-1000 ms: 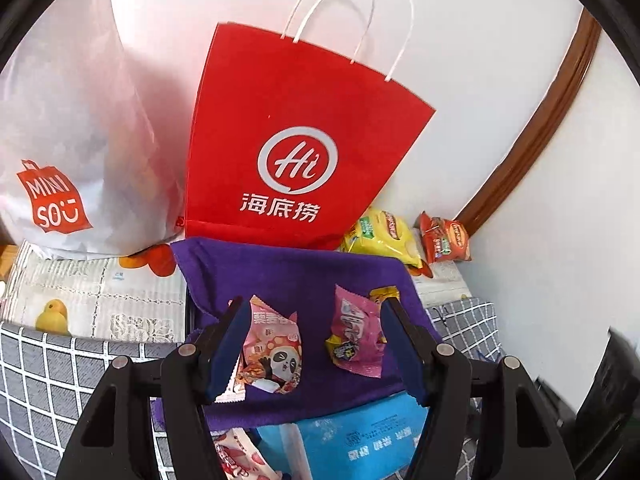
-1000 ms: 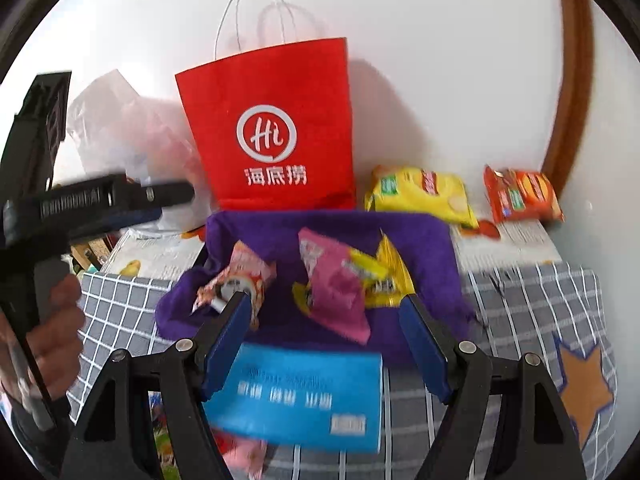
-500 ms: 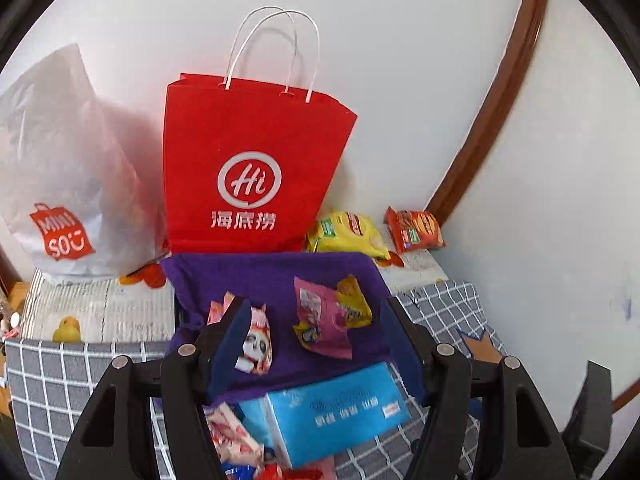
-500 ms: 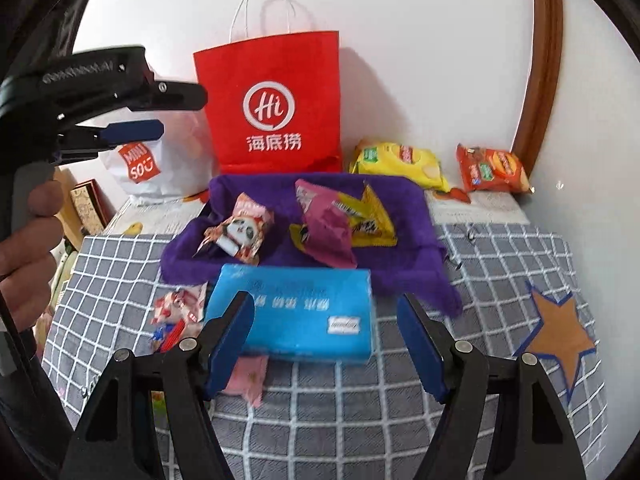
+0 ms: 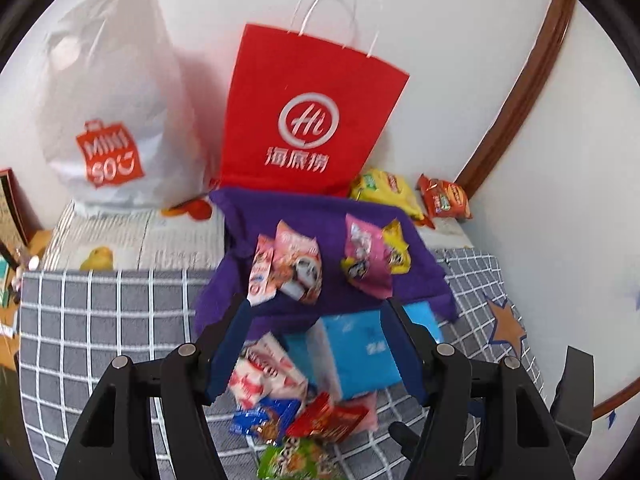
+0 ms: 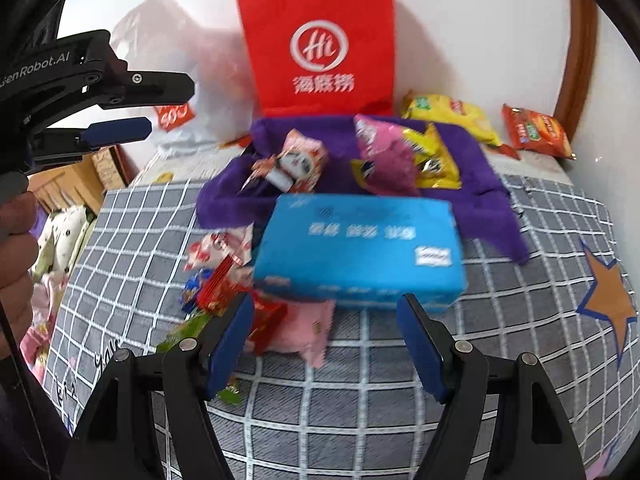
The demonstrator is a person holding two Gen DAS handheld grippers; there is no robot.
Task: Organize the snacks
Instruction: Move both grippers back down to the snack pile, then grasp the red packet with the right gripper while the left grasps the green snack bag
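Observation:
A purple cloth [image 5: 332, 208] [image 6: 480, 168] lies by the wall and holds a panda snack pack [image 5: 298, 268] [image 6: 298, 162], a pink pack [image 5: 366, 256] [image 6: 386, 152] and a yellow pack [image 6: 434, 158]. Nearer me lies a pile of small snack packs [image 5: 292, 404] [image 6: 224, 280] beside a blue tissue box [image 5: 360, 356] [image 6: 360, 248]. My left gripper [image 5: 316, 348] is open and empty above the pile; it shows at upper left in the right wrist view [image 6: 136, 110]. My right gripper [image 6: 324, 348] is open and empty, just short of the box.
A red paper bag [image 5: 308, 112] [image 6: 320, 44] and a white Miniso plastic bag [image 5: 112, 120] stand against the wall. A yellow chip bag [image 6: 452, 116] and an orange snack bag [image 6: 536, 132] lie at the back right. A grey checked cloth [image 6: 360, 400] covers the surface.
Both grippers have drawn back from the purple cloth toward me, so the tissue box and the snack pile now show. Both stay open and empty.

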